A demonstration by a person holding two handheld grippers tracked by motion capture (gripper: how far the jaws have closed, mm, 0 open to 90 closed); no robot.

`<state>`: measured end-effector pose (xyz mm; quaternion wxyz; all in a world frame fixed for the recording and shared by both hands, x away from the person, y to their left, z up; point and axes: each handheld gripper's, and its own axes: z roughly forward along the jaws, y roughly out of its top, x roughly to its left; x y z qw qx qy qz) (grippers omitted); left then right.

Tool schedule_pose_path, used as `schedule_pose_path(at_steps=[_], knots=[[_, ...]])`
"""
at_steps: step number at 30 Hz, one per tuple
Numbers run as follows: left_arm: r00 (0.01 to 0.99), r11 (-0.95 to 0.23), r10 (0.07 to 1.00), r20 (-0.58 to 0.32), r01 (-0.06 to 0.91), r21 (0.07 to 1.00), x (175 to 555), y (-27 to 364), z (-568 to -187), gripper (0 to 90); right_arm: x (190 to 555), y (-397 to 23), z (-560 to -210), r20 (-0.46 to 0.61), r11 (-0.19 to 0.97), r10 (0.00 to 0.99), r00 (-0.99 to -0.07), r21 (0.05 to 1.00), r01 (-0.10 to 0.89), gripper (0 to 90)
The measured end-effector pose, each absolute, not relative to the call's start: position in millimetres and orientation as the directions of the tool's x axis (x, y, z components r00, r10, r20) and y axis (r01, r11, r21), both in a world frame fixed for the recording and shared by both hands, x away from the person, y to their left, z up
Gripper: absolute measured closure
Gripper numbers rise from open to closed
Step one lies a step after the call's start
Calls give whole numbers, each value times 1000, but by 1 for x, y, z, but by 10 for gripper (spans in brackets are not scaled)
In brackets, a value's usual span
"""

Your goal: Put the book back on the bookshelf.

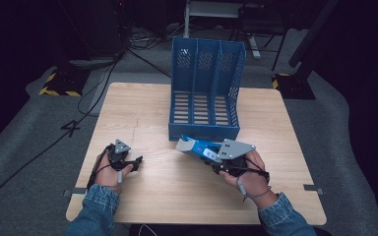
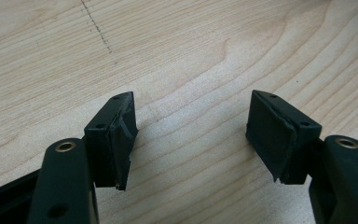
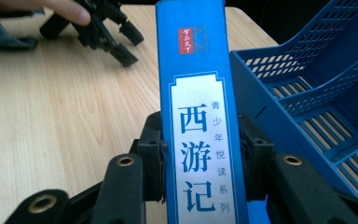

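Note:
A blue book (image 3: 198, 116) with a white spine label and Chinese characters is clamped between the jaws of my right gripper (image 3: 200, 158). In the high view the book (image 1: 197, 147) lies tilted just in front of the blue file rack (image 1: 204, 98), its far end near the rack's front lip, with my right gripper (image 1: 216, 158) shut on it. My left gripper (image 1: 137, 161) rests low over the table's left part, open. Bare wood lies between its black pads (image 2: 121, 135) in the left gripper view.
The blue file rack (image 3: 317, 93) has three slots with slatted floors and perforated walls, standing at the table's middle back. The wooden table (image 1: 152, 187) has free room in front and to the left. Cables and stands lie on the grey floor beyond.

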<state>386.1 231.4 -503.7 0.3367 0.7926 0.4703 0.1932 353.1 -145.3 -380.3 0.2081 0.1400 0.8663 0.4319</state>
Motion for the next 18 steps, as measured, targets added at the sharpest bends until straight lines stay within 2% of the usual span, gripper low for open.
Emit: schedule_pose_path(at_steps=[5,18], knots=[[475,-320,880,-23,628,709,388,233,-504,296,359,-160,-364,-142,509,440,-887,853,116,614],[473,-320,881,-21,627,710,390,231,-504,283,366,-185,-343,-28,346,481,-876,925,160,617]])
